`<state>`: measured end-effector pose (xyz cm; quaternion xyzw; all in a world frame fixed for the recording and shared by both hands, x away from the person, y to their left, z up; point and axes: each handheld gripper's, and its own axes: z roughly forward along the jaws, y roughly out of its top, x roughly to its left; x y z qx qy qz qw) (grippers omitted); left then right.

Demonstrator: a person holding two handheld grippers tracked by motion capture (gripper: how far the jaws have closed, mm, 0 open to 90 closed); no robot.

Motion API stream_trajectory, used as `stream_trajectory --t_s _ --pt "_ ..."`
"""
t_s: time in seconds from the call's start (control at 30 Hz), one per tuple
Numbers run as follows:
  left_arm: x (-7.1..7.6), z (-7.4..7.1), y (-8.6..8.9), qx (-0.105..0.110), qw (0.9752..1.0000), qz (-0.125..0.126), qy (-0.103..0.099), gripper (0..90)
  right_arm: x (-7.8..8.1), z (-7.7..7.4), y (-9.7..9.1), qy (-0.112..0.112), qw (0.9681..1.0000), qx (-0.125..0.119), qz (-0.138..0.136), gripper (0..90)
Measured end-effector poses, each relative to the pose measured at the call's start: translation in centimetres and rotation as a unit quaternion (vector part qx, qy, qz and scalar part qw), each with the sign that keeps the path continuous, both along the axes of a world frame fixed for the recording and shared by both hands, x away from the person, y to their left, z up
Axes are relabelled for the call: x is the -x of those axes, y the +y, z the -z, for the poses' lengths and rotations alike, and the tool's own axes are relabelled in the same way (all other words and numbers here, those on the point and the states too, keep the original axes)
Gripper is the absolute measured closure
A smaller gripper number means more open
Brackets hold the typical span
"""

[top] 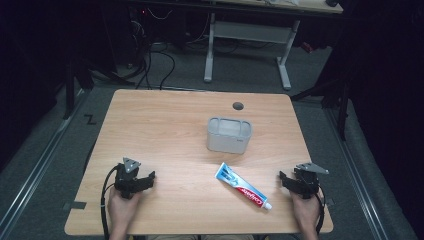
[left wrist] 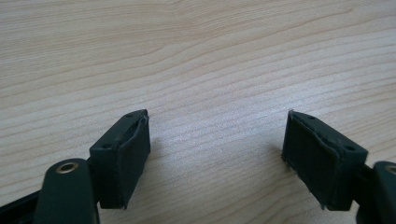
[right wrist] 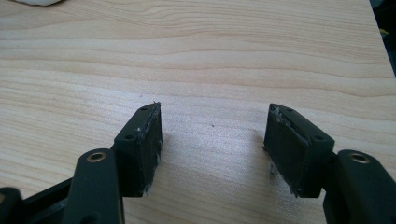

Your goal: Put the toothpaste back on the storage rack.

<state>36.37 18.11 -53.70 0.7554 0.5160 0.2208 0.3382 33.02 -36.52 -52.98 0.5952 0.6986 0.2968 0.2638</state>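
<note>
The toothpaste tube (top: 243,185) lies flat and slanted on the table (top: 165,125), toward the near edge and right of middle, its cap pointing at the near right corner and its crimped end toward the grey bin (top: 229,134) that stands near the centre, well apart from it. It is likely light, soft in the body and a little slick, so it should dent under a hard pinch; the firmer shoulder by the cap, or a hold across the width at mid-body, looks the safest place to take it. The right gripper (top: 296,181) rests near the right edge, just beside the cap, its jaws spread wide with nothing between them in the right gripper view (right wrist: 212,140). The left gripper (top: 136,181) sits toward the near left corner, jaws likewise apart and empty (left wrist: 217,149). Bare wood lies all round the tube, and the way to the bin is open, though the near edge is close
</note>
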Motion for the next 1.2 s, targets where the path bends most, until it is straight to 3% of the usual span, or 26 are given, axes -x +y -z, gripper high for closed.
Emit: stream_trajectory --t_s 0.83,1.2 --pt "0.01 0.0 -0.01 -0.001 1.0 0.0 0.0 23.3 -0.04 0.01 0.1 0.003 1.0 0.0 0.002 32.6" --pt "0.02 0.0 -0.02 -0.001 1.0 0.0 0.0 23.4 0.64 -0.2 -0.23 -0.006 0.9999 -0.012 -0.005 40.5"
